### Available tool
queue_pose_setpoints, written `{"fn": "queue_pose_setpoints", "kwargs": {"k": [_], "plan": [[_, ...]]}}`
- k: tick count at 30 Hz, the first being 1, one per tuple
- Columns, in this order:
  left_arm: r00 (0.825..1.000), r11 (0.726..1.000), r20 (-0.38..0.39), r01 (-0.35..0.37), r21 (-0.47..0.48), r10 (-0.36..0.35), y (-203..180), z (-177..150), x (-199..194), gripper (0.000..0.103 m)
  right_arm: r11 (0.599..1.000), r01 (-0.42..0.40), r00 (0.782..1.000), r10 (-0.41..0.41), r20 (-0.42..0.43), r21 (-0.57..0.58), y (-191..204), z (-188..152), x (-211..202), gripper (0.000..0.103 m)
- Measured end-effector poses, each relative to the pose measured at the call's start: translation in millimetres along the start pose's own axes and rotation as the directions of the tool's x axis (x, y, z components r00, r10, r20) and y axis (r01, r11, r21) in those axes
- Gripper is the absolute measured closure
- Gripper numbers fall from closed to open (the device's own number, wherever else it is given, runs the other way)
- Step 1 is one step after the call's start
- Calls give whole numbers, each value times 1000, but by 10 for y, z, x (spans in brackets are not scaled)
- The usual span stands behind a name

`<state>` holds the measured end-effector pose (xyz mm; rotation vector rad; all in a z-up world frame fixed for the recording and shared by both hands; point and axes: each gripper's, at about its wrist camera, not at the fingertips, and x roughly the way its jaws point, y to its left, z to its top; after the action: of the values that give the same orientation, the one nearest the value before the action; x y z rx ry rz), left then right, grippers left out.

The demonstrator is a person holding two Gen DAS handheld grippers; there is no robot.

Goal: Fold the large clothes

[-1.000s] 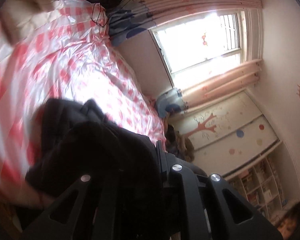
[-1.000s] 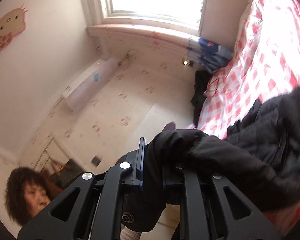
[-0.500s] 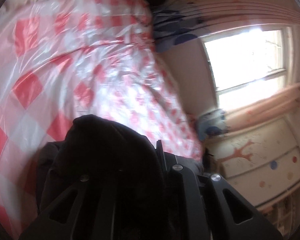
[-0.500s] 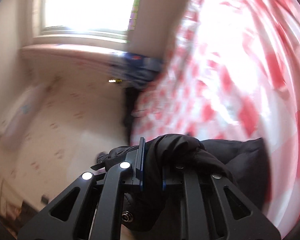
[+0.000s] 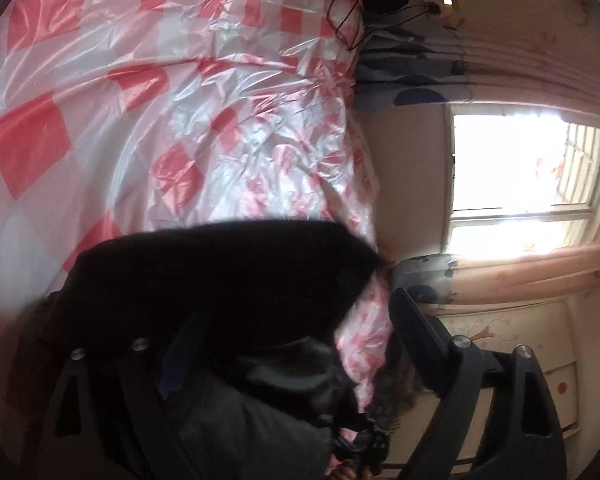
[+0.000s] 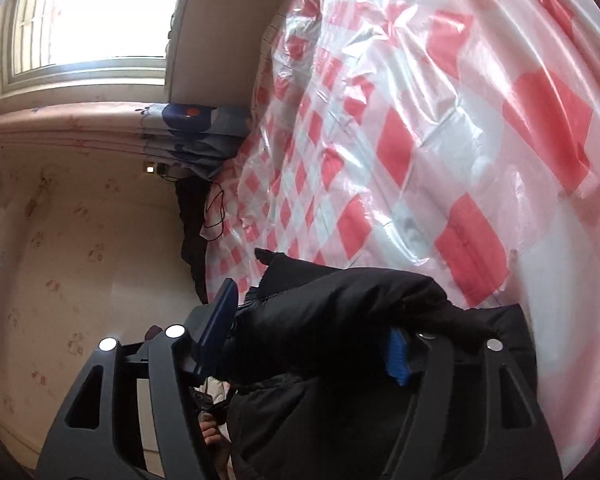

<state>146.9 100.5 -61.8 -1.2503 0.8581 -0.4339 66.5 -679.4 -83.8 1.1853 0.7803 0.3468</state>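
The black padded jacket (image 5: 228, 280) is lying on the bed, on a red-and-white checked plastic sheet (image 5: 148, 128) that is covering the mattress. In the left wrist view the garment is filling the lower centre, from about 8 o'clock to 5 o'clock, with its upper edge running almost level across the sheet.

The left gripper (image 5: 284, 344) is standing with its jaws wide apart. One finger is lying at 7 o'clock, partly buried under the black fabric; the other is rising clear at 4 o'clock, beside the bed edge. The jacket is sitting between the two, but nothing is being pinched.

The right gripper (image 6: 312, 328) is likewise spread wide. Its blue-faced pad (image 6: 220, 320) at 8 o'clock is standing off the fabric, and a second blue pad (image 6: 396, 356) is showing at 4 o'clock. A folded roll of the jacket (image 6: 340, 312) is resting across the gap between them; it appears loose rather than clamped, though the fabric is hiding part of the far pad.

Beyond the bed, a bright window (image 6: 88, 12) is showing at 11 o'clock in the right wrist view, with a blue patterned cloth (image 6: 196, 132) bunched below it against the wall. A thin dark cord (image 6: 214, 212) is trailing over the sheet's edge at 9 o'clock. In the left wrist view, a pink curtain (image 5: 528, 268) is hanging at 3 o'clock beneath the window.
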Motion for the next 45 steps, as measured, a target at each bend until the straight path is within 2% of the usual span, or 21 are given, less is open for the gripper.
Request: {"fn": "queue_pose_setpoints", "kwargs": {"k": [2,5,7,9,10,12,14,16,18,22,24,27,29,31,32,34,36,38,41,43,45], "plan": [[997,997,30,77,8,-77,-192,-34,-170,11,989,39,999,-36,23,-145,351,-158,-131,25],[998,972,39,30,233,-40,-707,-284,-316,9,900,123,992,-105,66,-418,922,-545,-204,18],[999,893,-42,-5,449,27,-1057,-675,-144,8,810,181,983,-165,80,-557,1183,-809,-127,11],[983,794,-104,-59,605,152,-1217,-1078,154,8,666,254,952,-298,62,-701,1327,-1118,187,11],[961,719,-130,-89,689,244,-1242,-1342,402,8,599,282,929,-366,57,-749,1345,-1230,424,11],[922,634,-138,-136,761,363,-1169,-1607,771,8,543,318,900,-431,68,-777,1302,-1334,762,11],[880,544,-69,-227,808,470,-1009,-1685,1116,8,502,361,866,-493,83,-786,1219,-1335,1130,11],[834,512,-19,-321,797,552,-761,-1568,1415,8,459,418,818,-566,104,-784,1060,-1271,1508,10],[820,540,-14,-364,759,573,-536,-1387,1527,8,477,429,804,-589,83,-767,880,-1120,1733,9],[795,540,-13,-399,741,607,-501,-1321,1521,8,480,438,771,-636,43,-760,837,-964,1957,9],[830,585,-16,-379,717,557,-667,-1295,1345,8,532,386,843,-535,53,-754,1038,-981,1780,9],[860,587,75,-405,701,504,-879,-1155,1203,8,514,397,862,-494,116,-760,1271,-972,1708,9],[857,622,66,-421,660,511,-766,-1006,1231,8,476,439,823,-554,128,-762,1245,-910,1906,9],[839,633,49,-446,633,542,-486,-910,1317,8,421,486,755,-644,124,-766,1018,-855,2216,9],[843,643,35,-436,630,537,-376,-896,1352,8,426,485,739,-667,98,-764,875,-825,2339,7],[852,659,44,-435,614,521,-244,-873,1375,8,502,479,741,-671,24,-720,644,-768,2484,7],[842,644,46,-445,623,537,-227,-885,1397,8,480,487,720,-694,24,-730,620,-754,2561,7],[842,657,35,-445,609,538,-294,-875,1318,8,485,487,713,-701,9,-726,694,-730,2450,8],[907,735,65,-376,565,415,-518,-898,749,8,558,439,802,-597,27,-704,1041,-793,1813,8],[923,726,114,-360,586,366,-625,-1035,340,8,550,418,843,-531,84,-723,1204,-995,1200,7],[918,694,171,-384,609,358,-567,-1229,-40,8,539,431,851,-509,127,-724,1170,-1205,721,7]]}}
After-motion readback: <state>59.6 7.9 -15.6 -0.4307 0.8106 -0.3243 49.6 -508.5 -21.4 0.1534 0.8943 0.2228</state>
